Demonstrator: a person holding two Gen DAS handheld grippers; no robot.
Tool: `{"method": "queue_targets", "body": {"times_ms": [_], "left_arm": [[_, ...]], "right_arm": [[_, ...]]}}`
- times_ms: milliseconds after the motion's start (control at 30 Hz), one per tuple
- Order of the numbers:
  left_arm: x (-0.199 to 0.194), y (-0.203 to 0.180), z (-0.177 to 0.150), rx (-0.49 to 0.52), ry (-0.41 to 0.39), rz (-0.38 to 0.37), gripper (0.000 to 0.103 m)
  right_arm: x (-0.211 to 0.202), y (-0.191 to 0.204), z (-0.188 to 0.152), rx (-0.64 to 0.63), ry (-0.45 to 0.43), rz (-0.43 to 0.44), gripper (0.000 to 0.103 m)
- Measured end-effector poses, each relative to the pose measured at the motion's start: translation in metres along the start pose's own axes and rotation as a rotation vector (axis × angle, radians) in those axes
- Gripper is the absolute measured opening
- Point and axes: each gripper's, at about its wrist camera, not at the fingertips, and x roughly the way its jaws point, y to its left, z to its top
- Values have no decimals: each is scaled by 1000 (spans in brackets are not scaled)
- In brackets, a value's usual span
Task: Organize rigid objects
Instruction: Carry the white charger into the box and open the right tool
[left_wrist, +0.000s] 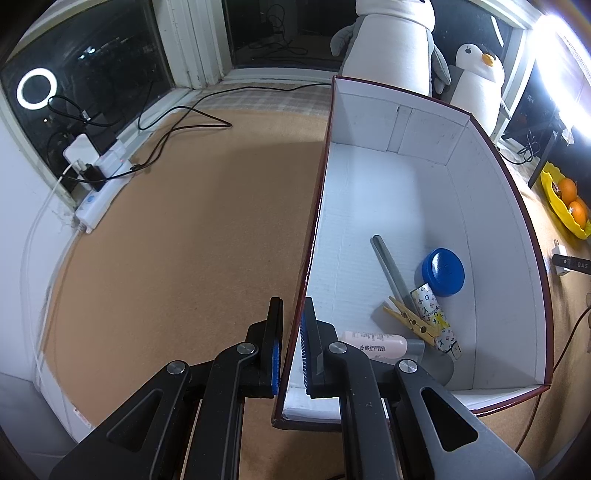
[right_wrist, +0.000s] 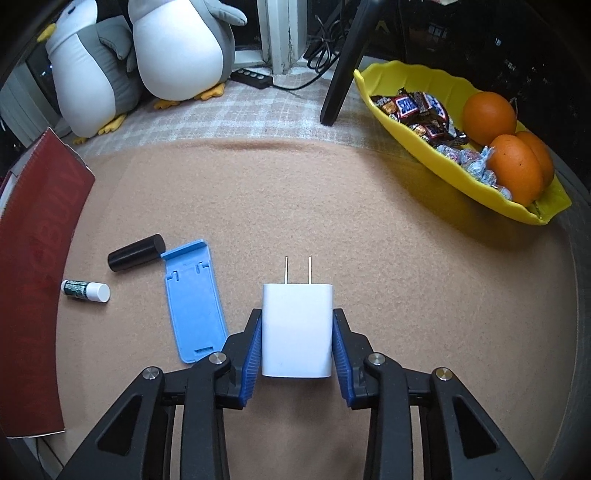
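My left gripper (left_wrist: 293, 314) is shut on the left wall of a white box with dark red outside (left_wrist: 495, 229). Inside the box lie a blue round lid (left_wrist: 442, 271), a grey stick (left_wrist: 391, 273), a yellow clothespin (left_wrist: 410, 320), a patterned tube (left_wrist: 437, 319) and a pink bottle (left_wrist: 376, 345). My right gripper (right_wrist: 297, 321) is shut on a white plug charger (right_wrist: 296, 330), prongs pointing away, just above the mat. To its left lie a blue phone stand (right_wrist: 194, 301), a black cylinder (right_wrist: 136, 253) and a small white-capped tube (right_wrist: 85, 290).
The box's red outer wall (right_wrist: 29, 280) stands at the left of the right wrist view. A yellow tray (right_wrist: 417, 147) with oranges and candies sits at the right. Plush penguins (right_wrist: 177, 51) stand at the back. A power strip (left_wrist: 98, 201) and cables lie at the far left.
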Motion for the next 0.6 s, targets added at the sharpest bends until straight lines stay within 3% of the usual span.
{"method": "queue_targets", "body": {"times_ms": [233,600], "left_arm": [[0,1,1,4,-7,-13,8],[0,1,6,13,-23,-43,8]], "right_arm": [[-39,18,-5,-31,-70,28,32],[-94,83,-16,-136,-158,118,32]]}}
